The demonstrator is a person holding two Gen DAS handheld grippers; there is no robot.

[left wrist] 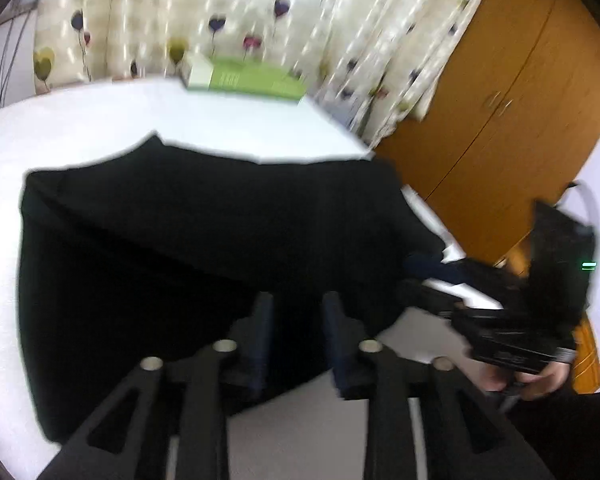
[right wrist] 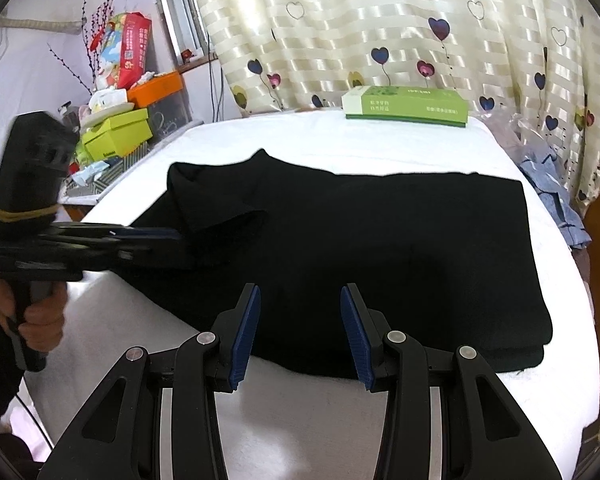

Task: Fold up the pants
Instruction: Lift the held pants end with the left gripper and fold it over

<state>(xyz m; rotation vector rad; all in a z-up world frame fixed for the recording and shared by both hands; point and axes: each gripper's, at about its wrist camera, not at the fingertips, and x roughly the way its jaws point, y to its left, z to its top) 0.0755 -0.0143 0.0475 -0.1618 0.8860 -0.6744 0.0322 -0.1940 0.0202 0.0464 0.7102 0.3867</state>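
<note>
1. One black pair of pants (right wrist: 360,256) lies folded into a wide slab on the white table (right wrist: 320,420), its long axis running side to side, on the near side of the green box (right wrist: 406,109).
2. The right gripper (right wrist: 300,332) hovers over the pants' near edge, jaws apart, holding nothing.
3. The left gripper (right wrist: 172,236) reaches in sideways at the pants' left end, by a raised flap; whether it pinches cloth I cannot tell. It looks nearer for the next fold.
</note>
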